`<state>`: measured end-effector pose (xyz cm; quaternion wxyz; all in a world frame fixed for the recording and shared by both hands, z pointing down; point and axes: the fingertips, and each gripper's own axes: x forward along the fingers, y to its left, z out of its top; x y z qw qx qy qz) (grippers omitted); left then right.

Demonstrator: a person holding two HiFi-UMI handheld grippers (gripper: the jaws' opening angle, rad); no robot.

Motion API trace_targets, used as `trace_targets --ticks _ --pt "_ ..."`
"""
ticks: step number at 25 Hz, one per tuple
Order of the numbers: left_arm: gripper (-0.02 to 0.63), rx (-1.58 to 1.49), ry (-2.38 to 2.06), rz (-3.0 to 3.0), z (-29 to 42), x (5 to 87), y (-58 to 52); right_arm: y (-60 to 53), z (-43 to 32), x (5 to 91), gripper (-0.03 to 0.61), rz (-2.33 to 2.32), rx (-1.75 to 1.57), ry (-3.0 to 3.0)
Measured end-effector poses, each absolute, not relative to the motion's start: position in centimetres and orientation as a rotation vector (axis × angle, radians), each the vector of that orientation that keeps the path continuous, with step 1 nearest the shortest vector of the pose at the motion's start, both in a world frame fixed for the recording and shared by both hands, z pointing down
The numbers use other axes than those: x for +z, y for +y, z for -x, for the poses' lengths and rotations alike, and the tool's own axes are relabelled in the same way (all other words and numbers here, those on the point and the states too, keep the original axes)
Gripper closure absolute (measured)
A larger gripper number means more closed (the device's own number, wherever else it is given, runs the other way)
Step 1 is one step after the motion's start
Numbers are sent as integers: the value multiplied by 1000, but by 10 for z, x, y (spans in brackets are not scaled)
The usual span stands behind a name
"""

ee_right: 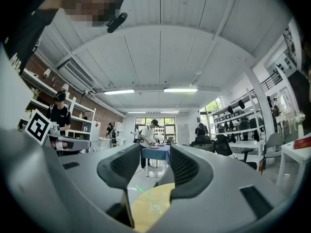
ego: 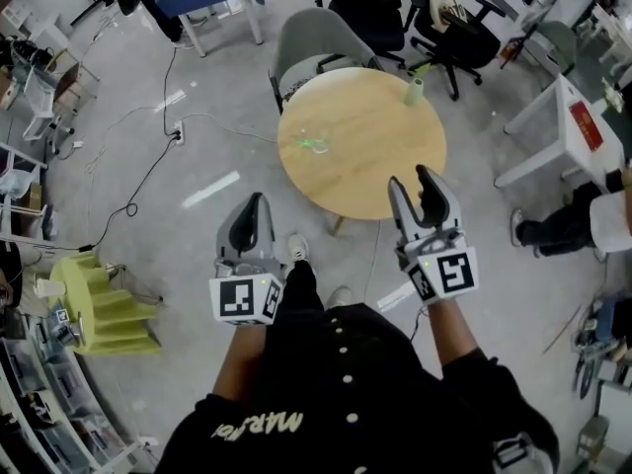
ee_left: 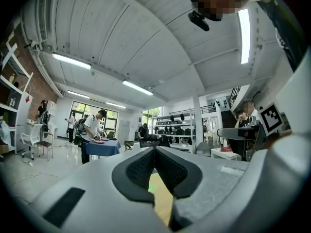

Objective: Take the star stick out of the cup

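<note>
A clear cup (ego: 318, 143) with the green star stick (ego: 314, 145) in it stands on the round wooden table (ego: 385, 156), left of its middle. Both grippers are held in the air short of the table's near edge, well apart from the cup. My left gripper (ego: 259, 201) is shut with nothing in it; in the left gripper view its pads (ee_left: 146, 166) meet at the tips. My right gripper (ego: 411, 179) is open and empty. Between its jaws the right gripper view shows the table (ee_right: 146, 215), the cup (ee_right: 154, 207) and a green streak of the stick (ee_right: 139, 189).
A pale green cup (ego: 415, 91) stands at the table's far right edge. A grey chair (ego: 311, 42) is behind the table, with black office chairs (ego: 454, 28) beyond. A white table (ego: 558, 126) and a person's legs (ego: 558, 227) are right. A yellow-green step stool (ego: 104, 304) and floor cables (ego: 148, 171) are left.
</note>
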<state>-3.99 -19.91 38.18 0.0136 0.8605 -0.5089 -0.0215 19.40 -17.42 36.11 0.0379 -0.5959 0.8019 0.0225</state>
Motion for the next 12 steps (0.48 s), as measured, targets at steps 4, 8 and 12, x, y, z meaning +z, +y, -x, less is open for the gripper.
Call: trace_targets --ticks 4,8,12 --pt "611 -81 -1576 -2684 46 382 -251 -224 -188 364 397 1841 82 2469" --pt "611 -91 -1567 -2687 55 379 -307 -277 -182 366 394 1868 85 2472" --pt "611 -93 -1537 -2699 59 377 -363 -327 -176 365 394 1896 95 2471"
